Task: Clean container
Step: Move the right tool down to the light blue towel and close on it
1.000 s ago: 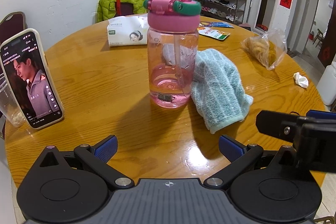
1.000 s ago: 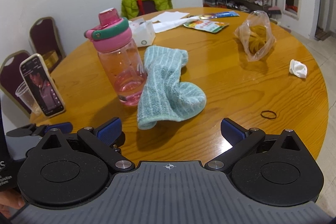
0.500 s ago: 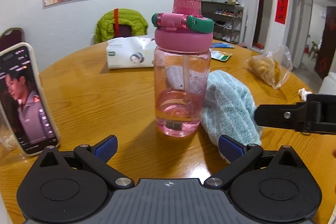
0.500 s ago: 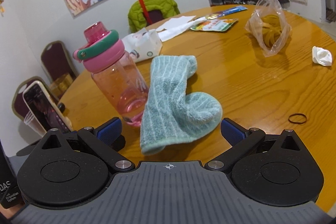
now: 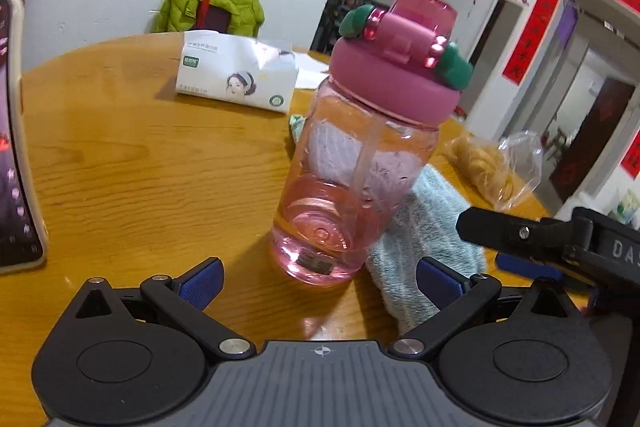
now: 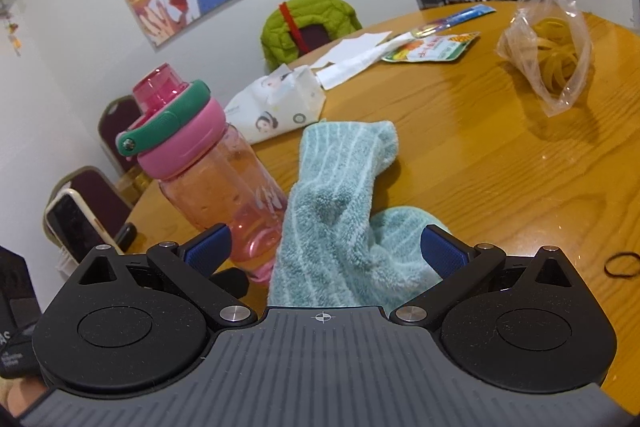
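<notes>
A clear pink water bottle with a pink lid and green handle stands upright on the round wooden table; it also shows in the right wrist view. A teal striped towel lies crumpled against its right side, also seen in the left wrist view. My left gripper is open, its jaws either side of the bottle's base, close in front of it. My right gripper is open with the towel's near end between its jaws. One right finger reaches in from the right in the left wrist view.
A phone leans at the left. A tissue pack lies behind the bottle. A plastic bag of rubber bands, papers and a snack packet lie further back. A black hair tie lies at right. Chairs stand around.
Both grippers have moved forward: the left closer to the bottle, the right onto the towel's near end. Both stay open.
</notes>
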`<state>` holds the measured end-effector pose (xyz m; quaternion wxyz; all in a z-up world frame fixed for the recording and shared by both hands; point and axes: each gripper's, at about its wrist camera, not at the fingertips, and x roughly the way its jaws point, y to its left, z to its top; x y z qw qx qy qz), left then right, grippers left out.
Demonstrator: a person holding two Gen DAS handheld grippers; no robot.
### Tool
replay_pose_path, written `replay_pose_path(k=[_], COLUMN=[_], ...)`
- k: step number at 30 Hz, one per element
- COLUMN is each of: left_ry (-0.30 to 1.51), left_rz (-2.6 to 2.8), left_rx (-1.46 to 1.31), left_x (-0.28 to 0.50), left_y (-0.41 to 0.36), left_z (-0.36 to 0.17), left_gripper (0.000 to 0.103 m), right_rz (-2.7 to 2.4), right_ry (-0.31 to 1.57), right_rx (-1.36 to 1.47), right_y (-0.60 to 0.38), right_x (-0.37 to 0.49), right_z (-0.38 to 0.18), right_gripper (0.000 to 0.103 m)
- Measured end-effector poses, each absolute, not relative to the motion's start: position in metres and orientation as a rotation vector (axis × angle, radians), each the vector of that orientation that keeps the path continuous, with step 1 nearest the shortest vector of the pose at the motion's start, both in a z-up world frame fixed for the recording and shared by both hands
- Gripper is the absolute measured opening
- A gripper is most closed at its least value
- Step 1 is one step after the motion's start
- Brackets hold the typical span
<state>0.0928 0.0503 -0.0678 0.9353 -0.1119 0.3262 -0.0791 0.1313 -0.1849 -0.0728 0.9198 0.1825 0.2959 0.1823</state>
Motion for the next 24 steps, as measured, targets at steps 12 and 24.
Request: replay_pose_path(k=[12,24], left_ry=[0.511,0.596], left_rz=[-0.154,-0.247], left_rx=[-0.011,-0.22], left_x=[0.105,0.113], left_y=[0.026,0.046], left_z=[-0.064,-0.09], left_gripper=[0.102,0.102], right_rz=[0.362,0.363], right_ry=[0.487,0.539], right_rx=[0.457,0.444], right_y=[-0.192,-0.192], right_x=[0.165,0.175], right_z=[-0.088,-0.1], right_gripper=[0.103,0.103])
